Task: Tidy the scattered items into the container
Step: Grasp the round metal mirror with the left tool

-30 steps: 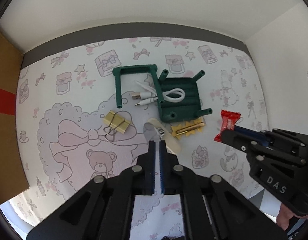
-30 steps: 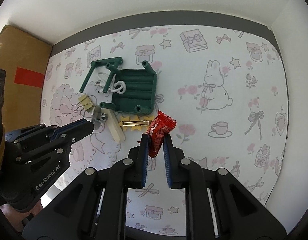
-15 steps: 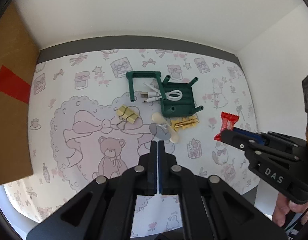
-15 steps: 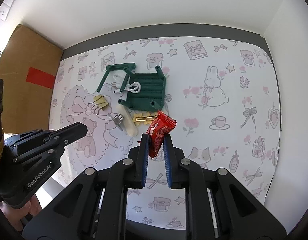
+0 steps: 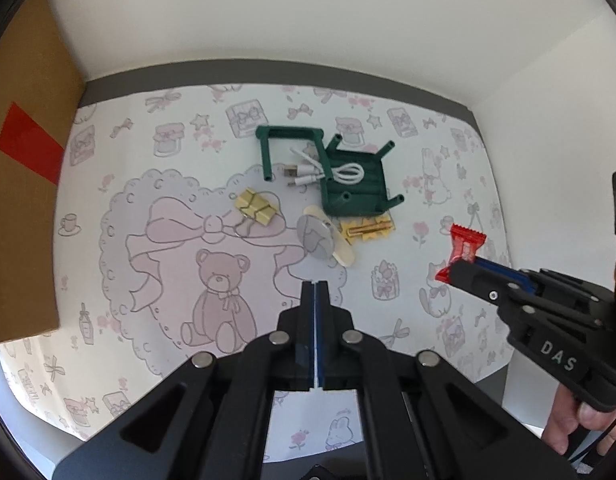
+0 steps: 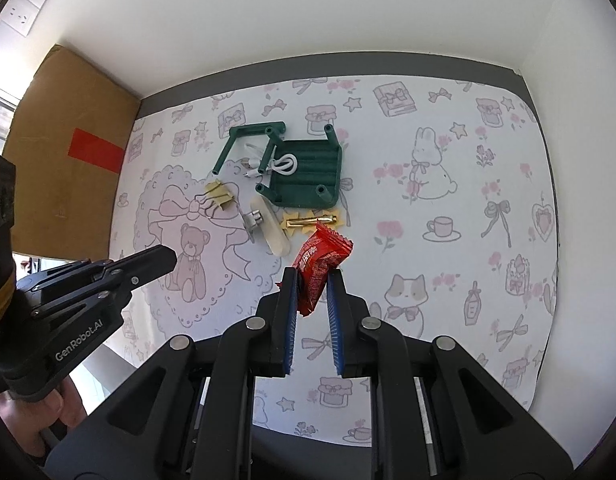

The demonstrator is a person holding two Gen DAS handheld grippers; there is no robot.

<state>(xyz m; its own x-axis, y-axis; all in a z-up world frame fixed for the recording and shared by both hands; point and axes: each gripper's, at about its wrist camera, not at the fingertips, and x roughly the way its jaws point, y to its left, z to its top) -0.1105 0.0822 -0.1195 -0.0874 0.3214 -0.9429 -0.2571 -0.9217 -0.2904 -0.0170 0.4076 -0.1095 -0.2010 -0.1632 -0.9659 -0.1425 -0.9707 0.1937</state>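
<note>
A red candy wrapper [image 6: 322, 266] is clamped between the blue pads of the right gripper [image 6: 313, 280] and is held in the air above the table [image 6: 448, 272], which is covered with a cartoon-printed cloth. The upper part of the wrapper sticks out beyond the fingertips.

The left gripper [image 5: 315, 286] is fully closed, and nothing is seen between its pads. It is seen above the bear drawing on the cloth, to the left of the right gripper and well apart from it.

The other scattered items are lying on the table, farther away than both grippers. A green container [image 6: 308, 174] is placed there with its pegs pointing up, and a white USB cable [image 6: 278, 164] is lying partly on it. Near the container a gold binder clip [image 5: 255, 208], a cream oval item with a metal piece [image 5: 326, 240] and a gold hair clip on a yellow card [image 5: 368, 230] are found. A cardboard box with red tape [image 6: 68, 152] is standing at the far left.
</note>
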